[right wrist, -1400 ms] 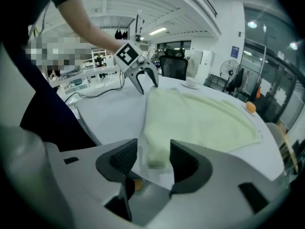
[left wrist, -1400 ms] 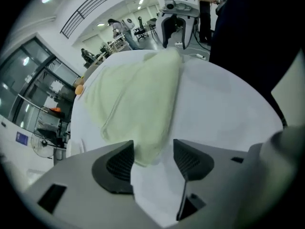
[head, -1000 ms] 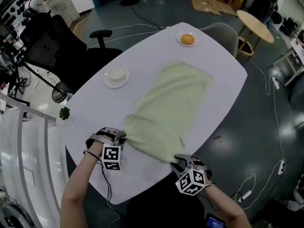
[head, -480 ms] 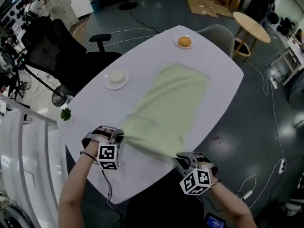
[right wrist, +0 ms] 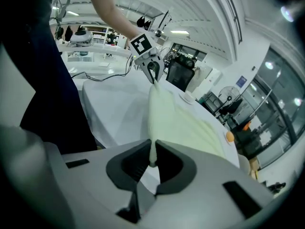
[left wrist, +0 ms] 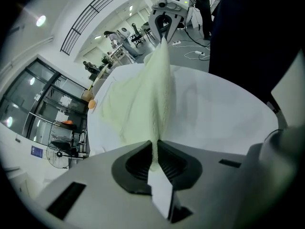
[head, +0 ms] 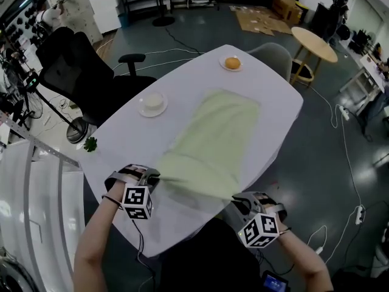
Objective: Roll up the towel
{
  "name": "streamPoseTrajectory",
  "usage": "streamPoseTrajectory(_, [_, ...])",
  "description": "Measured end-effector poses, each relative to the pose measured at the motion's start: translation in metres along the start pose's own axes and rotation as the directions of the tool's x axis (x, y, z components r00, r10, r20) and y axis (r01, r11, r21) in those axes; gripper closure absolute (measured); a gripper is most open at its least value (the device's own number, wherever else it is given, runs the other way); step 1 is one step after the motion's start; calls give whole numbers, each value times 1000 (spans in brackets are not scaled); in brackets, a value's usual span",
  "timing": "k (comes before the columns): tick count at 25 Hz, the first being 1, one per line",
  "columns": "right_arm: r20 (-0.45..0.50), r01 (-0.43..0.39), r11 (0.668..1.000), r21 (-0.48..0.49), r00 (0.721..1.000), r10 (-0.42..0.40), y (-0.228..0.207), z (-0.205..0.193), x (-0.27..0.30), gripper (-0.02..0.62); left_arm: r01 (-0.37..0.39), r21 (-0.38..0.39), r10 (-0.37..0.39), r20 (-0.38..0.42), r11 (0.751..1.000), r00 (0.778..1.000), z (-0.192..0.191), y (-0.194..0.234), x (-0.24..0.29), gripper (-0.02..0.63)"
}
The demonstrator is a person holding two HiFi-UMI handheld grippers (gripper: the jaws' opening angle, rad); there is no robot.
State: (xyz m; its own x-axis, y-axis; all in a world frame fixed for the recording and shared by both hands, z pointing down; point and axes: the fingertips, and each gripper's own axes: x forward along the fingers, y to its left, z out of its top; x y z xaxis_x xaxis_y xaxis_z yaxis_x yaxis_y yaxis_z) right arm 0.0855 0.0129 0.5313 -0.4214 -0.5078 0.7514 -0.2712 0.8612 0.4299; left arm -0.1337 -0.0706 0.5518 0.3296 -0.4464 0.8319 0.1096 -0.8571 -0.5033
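Over the table (head: pixel 121 145) the towel (head: pixel 213 132) lay spread toward the far end, its near edge held just above the table because my left gripper (head: pixel 152 176) and right gripper (head: pixel 236 201), jaws having just closed, each pinched a near corner, ready to begin the roll.

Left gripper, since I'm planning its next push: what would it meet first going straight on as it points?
The green towel its jaws pinch, then probably the white table beneath; depth is unclear.
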Motion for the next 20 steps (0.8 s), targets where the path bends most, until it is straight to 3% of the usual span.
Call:
streamPoseTrajectory(6, [-12, -43, 999, -14, 999, 43, 37, -5, -7, 563, 57, 7, -57, 8, 998, 998, 5, -45, -11, 561])
streamPoseTrajectory(13, [-28, -141, 989, 37, 989, 143, 98, -19, -4, 563, 182, -20, -182, 9, 983, 983, 4, -115, -7, 561])
streamPoseTrajectory(20, [-7, -180, 971, 156, 983, 183, 100, -25, 6, 557, 238, -44, -238, -1, 970, 971, 2, -118, 3, 560])
